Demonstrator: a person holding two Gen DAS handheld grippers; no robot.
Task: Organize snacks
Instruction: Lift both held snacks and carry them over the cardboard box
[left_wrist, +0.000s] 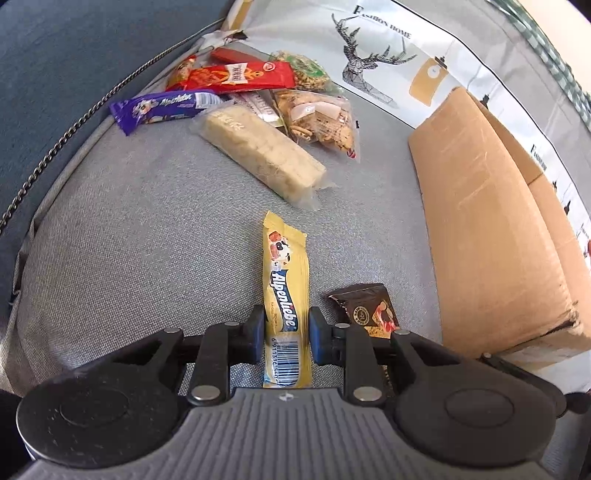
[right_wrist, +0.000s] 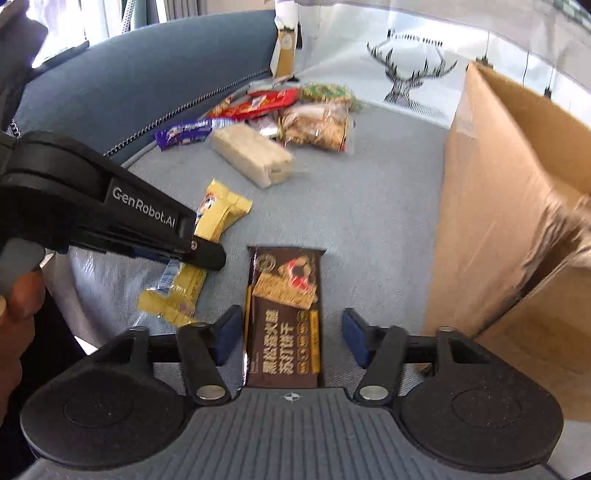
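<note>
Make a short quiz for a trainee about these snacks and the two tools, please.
1. True or false: the left tool is closed on the yellow Alpenliebe pack.
2. What lies between the open jaws of the right tool? A. a banana B. the brown cracker pack C. a drink can
3. Fill in: in both views the cardboard box stands to the ____ of the snack pile.
Key: 1 true; 2 B; 3 right.
</note>
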